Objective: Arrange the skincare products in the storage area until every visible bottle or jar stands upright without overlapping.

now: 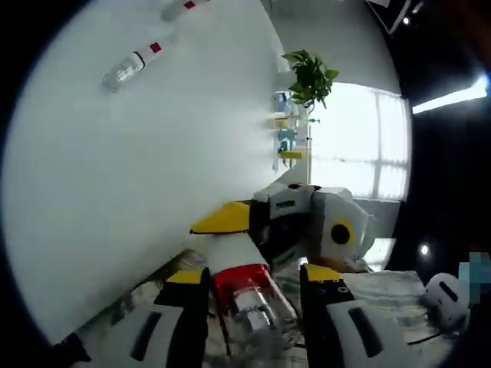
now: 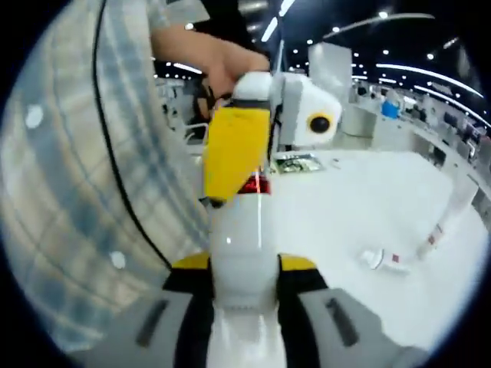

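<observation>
White bottle with a red band and a clear cap held between both claws, off the table. In the left gripper view, clear cap end near, lying between the left gripper's two yellow-tipped jaws; jaws close against the cap on either side, gripping it. White body running away from the camera, far end meeting the right gripper, its yellow jaw pressed along the bottle's top.

In the right gripper view, same bottle white end near, standing up between the right gripper's jaws, pinched snugly at both sides with no gap. Red band at the far end, just under the left gripper with its broad yellow jaw laid over the bottle. Person's hand wrapped around that gripper from above; plaid sleeve filling the left side.

Two more products lying flat on the white table: in the left gripper view, a clear-capped bottle far left and a second tube beyond it at the top edge. In the right gripper view, a small bottle on its side at right and a long tube just beyond it, well apart from the held one.

Green plant and a small rack of items beyond the table's far edge, by a bright window.
</observation>
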Motion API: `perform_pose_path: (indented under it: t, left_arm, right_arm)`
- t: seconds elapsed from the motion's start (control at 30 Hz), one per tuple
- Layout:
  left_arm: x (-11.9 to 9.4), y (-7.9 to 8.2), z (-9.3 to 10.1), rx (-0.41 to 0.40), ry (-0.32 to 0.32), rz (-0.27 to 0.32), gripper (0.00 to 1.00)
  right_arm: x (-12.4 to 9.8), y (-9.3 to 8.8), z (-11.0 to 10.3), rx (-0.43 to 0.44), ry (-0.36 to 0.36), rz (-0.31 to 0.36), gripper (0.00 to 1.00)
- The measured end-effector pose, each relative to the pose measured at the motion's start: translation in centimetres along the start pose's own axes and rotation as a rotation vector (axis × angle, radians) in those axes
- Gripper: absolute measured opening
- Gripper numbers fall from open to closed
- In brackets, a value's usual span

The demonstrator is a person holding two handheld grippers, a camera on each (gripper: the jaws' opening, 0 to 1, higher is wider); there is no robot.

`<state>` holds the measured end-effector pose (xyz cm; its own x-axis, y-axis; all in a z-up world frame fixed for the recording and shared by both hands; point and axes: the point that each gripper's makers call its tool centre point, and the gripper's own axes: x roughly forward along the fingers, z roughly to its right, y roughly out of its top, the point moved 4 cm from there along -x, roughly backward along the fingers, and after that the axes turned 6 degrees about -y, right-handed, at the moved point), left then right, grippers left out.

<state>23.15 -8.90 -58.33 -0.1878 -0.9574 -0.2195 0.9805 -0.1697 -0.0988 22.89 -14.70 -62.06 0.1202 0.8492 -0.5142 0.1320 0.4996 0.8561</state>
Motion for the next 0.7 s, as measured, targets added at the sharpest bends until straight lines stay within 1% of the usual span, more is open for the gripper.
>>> perform_pose_path:
  t: [0.03,0.07,0.1,0.13,0.2,0.23,0.27,0.3,0.33,0.37,0.4,0.43,0.47,0.53,0.57,0.6,0.63,0.67,0.7]
  left_arm:
    - [-0.2,0.4,0.3,0.014,-0.008,0.034,0.48]
    - [-0.6,1.1,0.7,0.036,-0.015,0.084,0.48]
    - [-0.7,1.4,1.0,0.052,-0.012,0.118,0.48]
    - [-0.9,2.1,1.5,0.087,-0.006,0.176,0.48]
    - [-1.1,2.7,2.1,0.136,0.008,0.229,0.48]
    - [-1.1,3.2,2.5,0.184,0.028,0.271,0.49]
    - [-1.3,3.7,2.7,0.238,0.060,0.318,0.52]
    - [-1.3,4.0,2.8,0.269,0.085,0.343,0.55]
    - [-1.3,4.0,2.8,0.287,0.114,0.360,0.59]
    - [-1.3,4.2,2.8,0.323,0.143,0.381,0.63]
    - [-1.3,4.5,2.9,0.369,0.168,0.408,0.65]
    - [-1.2,4.5,2.8,0.410,0.208,0.420,0.66]
    - [-1.1,4.4,2.5,0.440,0.240,0.409,0.66]
    - [-1.0,4.4,2.3,0.506,0.296,0.419,0.66]
    - [-0.9,4.6,2.1,0.561,0.347,0.431,0.65]
    - [-0.8,4.6,2.1,0.577,0.371,0.444,0.65]
    - [-0.6,4.5,2.0,0.590,0.387,0.439,0.64]
    - [-0.6,4.6,1.9,0.593,0.399,0.454,0.63]
    - [-0.2,4.6,2.0,0.597,0.397,0.466,0.64]
  right_arm:
    - [-0.2,0.1,0.5,0.036,-0.025,0.019,0.28]
    - [-0.4,0.1,0.8,0.063,-0.040,0.031,0.28]
    - [-0.5,0.2,1.1,0.091,-0.054,0.041,0.28]
    - [-0.7,0.3,1.4,0.129,-0.067,0.058,0.28]
    - [-1.0,0.5,2.0,0.157,-0.106,0.083,0.28]
    - [-1.0,0.5,2.0,0.169,-0.111,0.081,0.28]
    - [-1.1,0.6,2.2,0.200,-0.129,0.090,0.28]
    - [-1.0,0.7,2.4,0.216,-0.139,0.098,0.28]
    - [-1.0,0.7,2.5,0.242,-0.148,0.103,0.28]
    - [-0.9,0.7,2.7,0.257,-0.159,0.102,0.28]
    - [-0.9,0.8,2.9,0.294,-0.172,0.111,0.28]
    - [-0.8,0.8,2.9,0.308,-0.171,0.114,0.28]
    - [-0.8,0.8,3.1,0.339,-0.185,0.126,0.28]
    - [-0.9,0.9,3.4,0.385,-0.207,0.142,0.28]
    - [-0.9,1.1,3.5,0.420,-0.210,0.155,0.28]
    - [-0.9,1.2,3.6,0.437,-0.217,0.166,0.28]
    - [-1.0,1.3,3.7,0.454,-0.234,0.174,0.28]
    - [-1.0,1.3,3.7,0.454,-0.237,0.169,0.28]
    - [-1.0,1.5,3.7,0.456,-0.248,0.168,0.28]
